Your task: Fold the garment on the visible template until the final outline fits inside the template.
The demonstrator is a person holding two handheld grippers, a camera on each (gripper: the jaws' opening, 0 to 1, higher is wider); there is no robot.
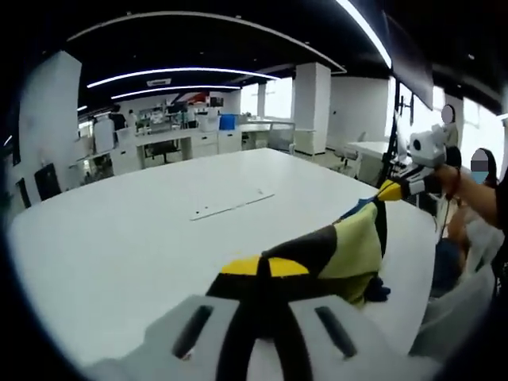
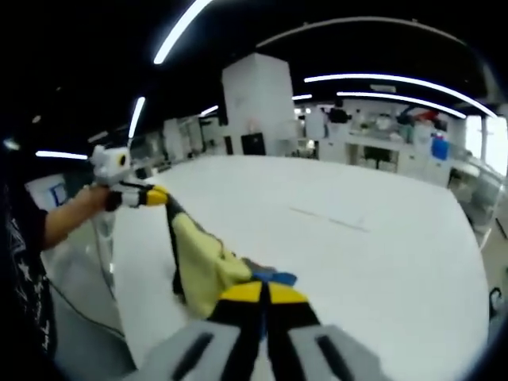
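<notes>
A yellow, black and blue garment [image 1: 349,250] hangs stretched between both grippers above the near side of the white table [image 1: 143,238]. In the left gripper view my left gripper [image 1: 263,268] is shut on one end of it. At the right my right gripper [image 1: 390,190], held by a hand, is shut on the other end. In the right gripper view my right gripper [image 2: 262,292] clamps the garment [image 2: 202,266], which runs up left to the left gripper [image 2: 156,195]. Faint line marks [image 1: 232,205] lie on the table beyond the garment, also seen as marks [image 2: 329,218].
The table's edge [image 2: 119,262] runs just under the left gripper, with floor beyond it. A person's arm [image 2: 67,218] reaches in from the left. White pillars [image 1: 311,107] and office desks [image 1: 171,143] stand behind the table.
</notes>
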